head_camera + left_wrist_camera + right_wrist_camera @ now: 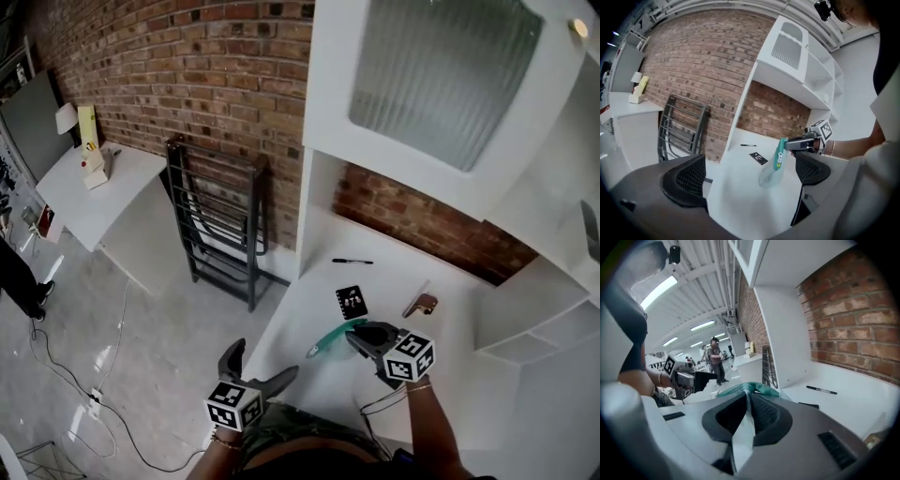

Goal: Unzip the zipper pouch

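**Zipper pouch (328, 340) held above the white table (309, 281), one end pinched in your right gripper (361, 334).**
Its long axis runs from those closed jaws leftward and down. The free end points toward your left gripper (258, 367), which gapes wide and empty, near the pouch but not touching it.

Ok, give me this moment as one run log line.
right tongs: shut on pouch | pouch: hanging from right tongs | left tongs: open, empty

Open-plan lab or workshop: bare brick wall (187, 84), white desks (84, 202), ceiling strip lights (658, 290), floor cables (66, 370).
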Tool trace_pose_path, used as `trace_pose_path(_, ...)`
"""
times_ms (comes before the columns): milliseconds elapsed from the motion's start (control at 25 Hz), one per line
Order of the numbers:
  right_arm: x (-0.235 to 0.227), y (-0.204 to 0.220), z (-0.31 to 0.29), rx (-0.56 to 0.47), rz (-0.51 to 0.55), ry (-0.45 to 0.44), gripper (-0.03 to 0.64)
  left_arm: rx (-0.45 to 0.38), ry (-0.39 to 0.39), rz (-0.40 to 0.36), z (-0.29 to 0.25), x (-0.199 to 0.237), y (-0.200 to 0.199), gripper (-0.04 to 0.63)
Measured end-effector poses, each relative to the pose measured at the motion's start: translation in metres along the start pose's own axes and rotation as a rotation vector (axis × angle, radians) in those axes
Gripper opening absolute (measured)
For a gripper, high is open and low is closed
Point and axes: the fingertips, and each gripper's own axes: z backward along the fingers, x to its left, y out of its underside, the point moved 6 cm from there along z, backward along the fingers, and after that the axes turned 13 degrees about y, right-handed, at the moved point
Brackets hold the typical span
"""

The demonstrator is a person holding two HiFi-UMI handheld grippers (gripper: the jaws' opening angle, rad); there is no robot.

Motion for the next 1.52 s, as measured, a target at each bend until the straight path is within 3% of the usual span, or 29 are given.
trace_pose_path(280,-0.014,-0.003,0.049,-0.138,-0.144,0.154,0.031,0.069,0.193,-0.087,-0.052,-0.033,-0.016,0.568)
trace_pose_path(440,-0.020,-0.013,0.080,-0.207,-0.160,0.247,0.031,0.123,0.306,-0.177,-0.080,-0.056,-0.014,0.568)
trace_pose_path(760,-0.018,-0.036,0.141,-0.354,-0.165,0.369,0.031,0.136,0.494,-0.297,-0.129,-0.104,-0.023,0.568)
trace_pose_path(1040,-0.005,-0.046,0.184,-0.417,-0.138,0.410,0.031,0.094,0.677,-0.409,-0.151,-0.155,-0.044,0.568)
trace_pose_path(1200,0.000,-0.041,0.201,-0.450,-0.165,0.412,0.031,0.053,0.761,-0.408,-0.157,-0.175,-0.049,0.566)
trace_pose_path(1520,0.006,-0.023,0.223,-0.477,-0.240,0.438,0.031,0.104,0.899,-0.457,-0.167,-0.201,-0.044,0.550)
